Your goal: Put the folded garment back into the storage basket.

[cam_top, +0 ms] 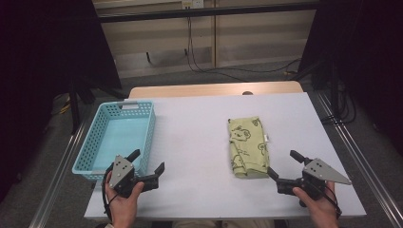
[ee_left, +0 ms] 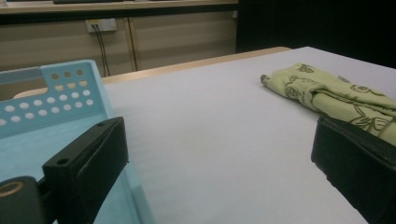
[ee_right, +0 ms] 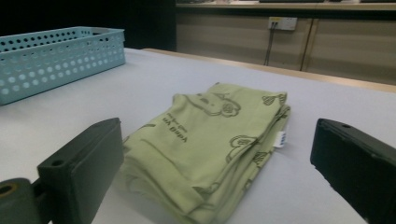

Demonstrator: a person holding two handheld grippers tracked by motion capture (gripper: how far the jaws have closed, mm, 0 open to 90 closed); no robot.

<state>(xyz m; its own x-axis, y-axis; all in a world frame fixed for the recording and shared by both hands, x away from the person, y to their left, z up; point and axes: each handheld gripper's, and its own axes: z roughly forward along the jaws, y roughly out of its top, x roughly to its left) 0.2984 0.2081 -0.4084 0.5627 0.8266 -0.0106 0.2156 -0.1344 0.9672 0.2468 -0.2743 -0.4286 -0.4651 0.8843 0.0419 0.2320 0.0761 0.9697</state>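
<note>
High view overhead; gripper views low, sharing cloth (ee_left: 336,93)

Cloth (ee_right: 210,144) lettering too small to read

The basket (cam_top: 97,137) sits at the table's (cam_top: 195,137) left, the folded cloth (cam_top: 247,146) well apart at right.
</note>
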